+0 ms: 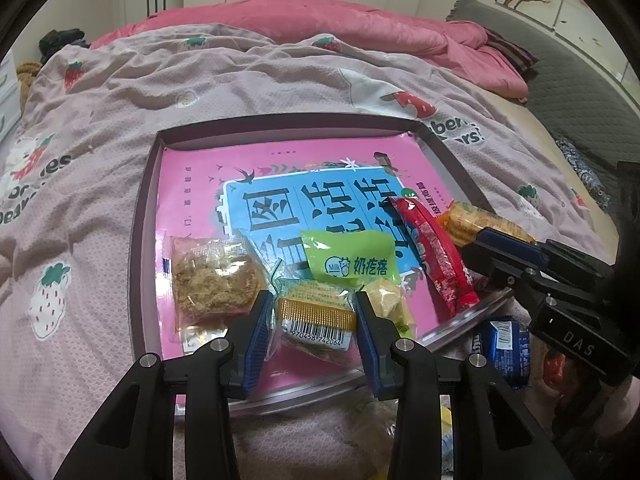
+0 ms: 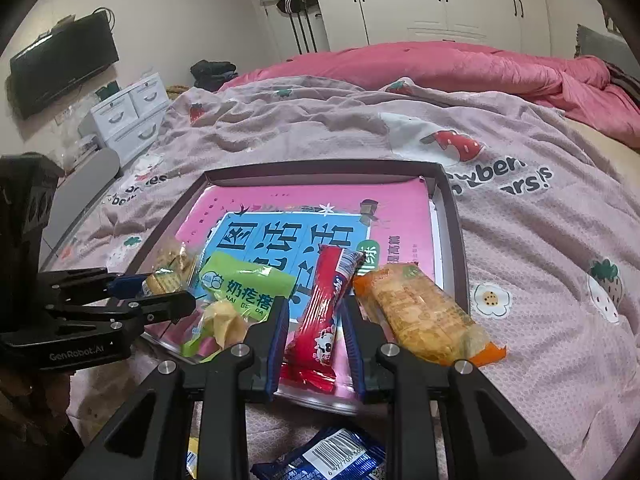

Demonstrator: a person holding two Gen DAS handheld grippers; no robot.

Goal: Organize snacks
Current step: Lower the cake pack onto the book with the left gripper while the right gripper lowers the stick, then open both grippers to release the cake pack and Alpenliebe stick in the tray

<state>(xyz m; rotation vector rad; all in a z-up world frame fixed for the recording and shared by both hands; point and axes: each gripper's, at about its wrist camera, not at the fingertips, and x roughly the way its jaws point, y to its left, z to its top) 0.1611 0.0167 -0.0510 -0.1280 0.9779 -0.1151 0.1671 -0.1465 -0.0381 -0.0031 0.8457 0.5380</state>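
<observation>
The open left claw (image 1: 316,320) straddles a barcoded snack (image 1: 316,322) at lower centre; the open right claw (image 2: 316,334) straddles a red bar (image 2: 320,320).

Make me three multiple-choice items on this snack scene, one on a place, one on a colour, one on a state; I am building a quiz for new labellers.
1. Where does the blue cookie pack lie?
A. inside the tray
B. on the bedspread, outside the tray's near edge
C. on the pink quilt

2. What colour is the milk snack bag?
A. green
B. black
C. white

3. How does the left gripper stand?
A. shut tight with nothing between its fingers
B. out of sight
C. open, with the barcoded pastry pack between its fingers

Answers: 1 B, it shows below the tray rim in the right wrist view. 2 A, its wrapper is bright green. 3 C, the blue pads stand apart on each side of the pack.
</observation>
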